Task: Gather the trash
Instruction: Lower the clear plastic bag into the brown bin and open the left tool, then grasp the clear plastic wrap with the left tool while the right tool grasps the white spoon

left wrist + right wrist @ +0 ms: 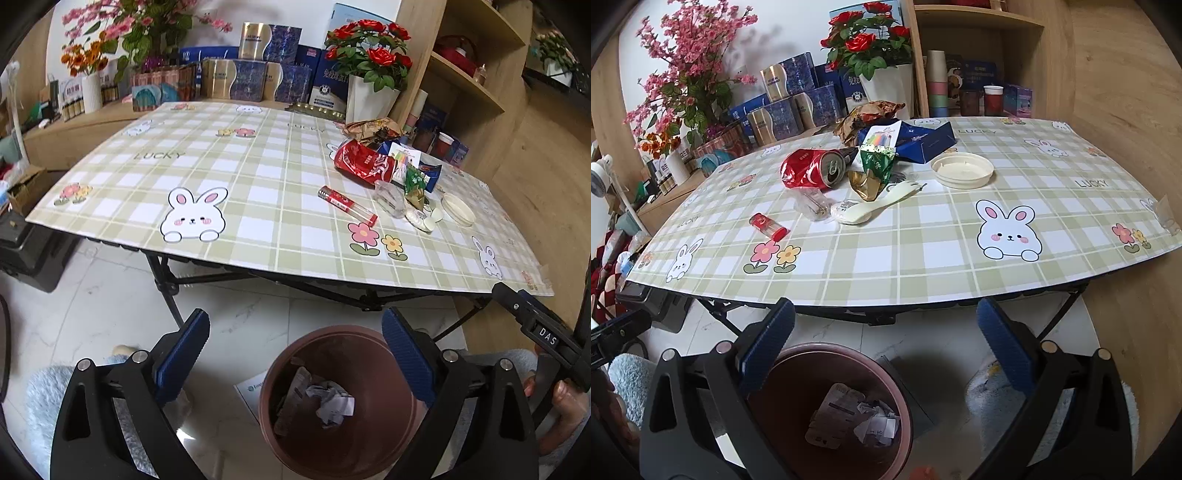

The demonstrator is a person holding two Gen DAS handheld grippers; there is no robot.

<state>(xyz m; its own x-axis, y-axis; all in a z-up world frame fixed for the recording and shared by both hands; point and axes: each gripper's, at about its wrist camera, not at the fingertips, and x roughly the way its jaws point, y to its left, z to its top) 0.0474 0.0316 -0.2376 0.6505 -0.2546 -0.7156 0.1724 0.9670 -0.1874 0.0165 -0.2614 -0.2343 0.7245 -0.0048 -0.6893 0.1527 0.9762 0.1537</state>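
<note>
**Trash heaped on table, one bin below**

One crushed can (812, 168), one red tube (767, 226), one green wrapper (877, 162), one spork (875, 206), one lid (962, 170) and one blue box (923, 142) lie together on the table (923, 266). One bin (369, 417) on the floor holds crumpled paper. Left gripper (295, 354) and right gripper (886, 343) hang spread and empty over it.

The tablecloth (923, 266) is a pale green and white plaid printed with white rabbits, pink and yellow flowers and grey "LUCKY" lettering. On it lie a red can (812, 168) with white script, a green wrapper (877, 162), a gold foil (864, 186), a navy box (923, 142), a cream lid (962, 170) and a cream spork (875, 206). The bin (369, 424) is reddish brown, holding white paper (334, 404), and the finger pads (184, 354) are blue on black.
</note>
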